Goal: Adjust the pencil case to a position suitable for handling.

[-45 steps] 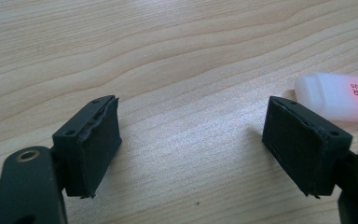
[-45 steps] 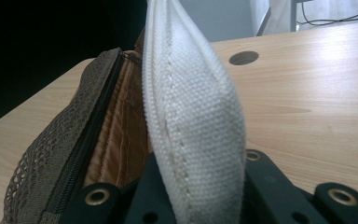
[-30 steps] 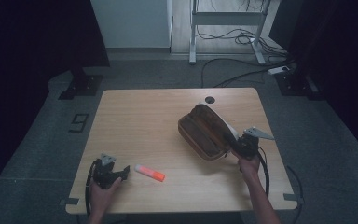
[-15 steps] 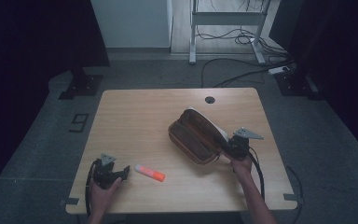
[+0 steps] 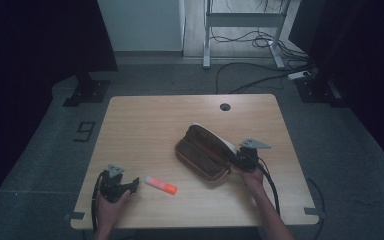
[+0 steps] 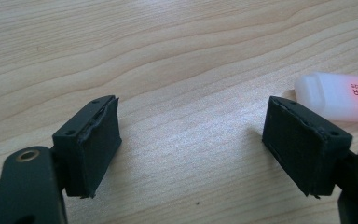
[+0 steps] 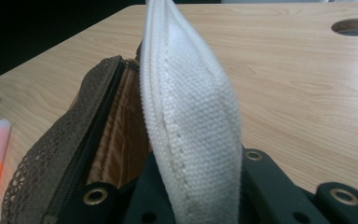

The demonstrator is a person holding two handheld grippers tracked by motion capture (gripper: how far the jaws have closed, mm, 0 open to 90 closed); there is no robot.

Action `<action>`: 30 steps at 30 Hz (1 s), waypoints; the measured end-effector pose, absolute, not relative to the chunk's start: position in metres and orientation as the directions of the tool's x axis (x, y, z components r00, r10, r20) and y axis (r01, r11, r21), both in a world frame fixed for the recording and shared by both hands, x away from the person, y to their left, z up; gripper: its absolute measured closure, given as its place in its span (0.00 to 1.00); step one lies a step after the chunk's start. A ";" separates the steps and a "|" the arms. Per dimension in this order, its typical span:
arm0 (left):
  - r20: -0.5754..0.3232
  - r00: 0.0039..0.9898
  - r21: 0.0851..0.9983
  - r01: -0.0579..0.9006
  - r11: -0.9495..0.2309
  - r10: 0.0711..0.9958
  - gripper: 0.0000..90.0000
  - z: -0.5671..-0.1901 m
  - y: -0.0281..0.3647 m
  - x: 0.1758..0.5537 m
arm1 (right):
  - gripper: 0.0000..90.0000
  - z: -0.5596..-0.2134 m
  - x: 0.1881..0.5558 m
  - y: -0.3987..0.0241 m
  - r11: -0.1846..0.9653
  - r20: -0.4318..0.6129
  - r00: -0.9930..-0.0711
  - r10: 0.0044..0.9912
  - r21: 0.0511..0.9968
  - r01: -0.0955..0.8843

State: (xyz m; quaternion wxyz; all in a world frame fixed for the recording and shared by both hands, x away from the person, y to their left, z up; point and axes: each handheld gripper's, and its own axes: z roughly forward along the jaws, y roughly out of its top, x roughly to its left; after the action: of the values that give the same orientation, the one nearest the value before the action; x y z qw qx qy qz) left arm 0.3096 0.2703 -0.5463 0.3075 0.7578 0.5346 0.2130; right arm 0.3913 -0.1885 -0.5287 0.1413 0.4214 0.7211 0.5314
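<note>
Right gripper (image 5: 241, 159) clamped on brown pouch (image 5: 203, 153); left gripper (image 5: 121, 183) open, highlighter (image 5: 160, 185) lying just beyond its fingertips.

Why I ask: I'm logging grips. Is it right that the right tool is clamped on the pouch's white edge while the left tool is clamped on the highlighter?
Not quite. The left tool is open and holds nothing; in the left gripper view the highlighter lies beyond one jaw. The right tool is indeed clamped on the pouch's white edge.

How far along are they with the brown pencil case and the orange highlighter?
Done: the brown mesh pencil case lies unzipped, held open by the right gripper clamped on its white canvas side. In hand: the open left gripper sits beside the orange highlighter. Left: grasping it, putting it inside.
</note>
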 end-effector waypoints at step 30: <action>-0.006 0.337 0.694 0.679 -0.239 0.941 0.21 -0.546 0.270 0.310 | 0.32 -0.510 0.378 -0.215 0.028 0.197 -0.497 0.845 0.912 0.410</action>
State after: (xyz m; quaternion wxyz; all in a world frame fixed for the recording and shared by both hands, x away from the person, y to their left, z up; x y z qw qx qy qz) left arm 0.3096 0.2702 -0.5463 0.3076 0.7577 0.5347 0.2130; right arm 0.3777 -0.2155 -0.5101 0.2065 0.4571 0.6866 0.5263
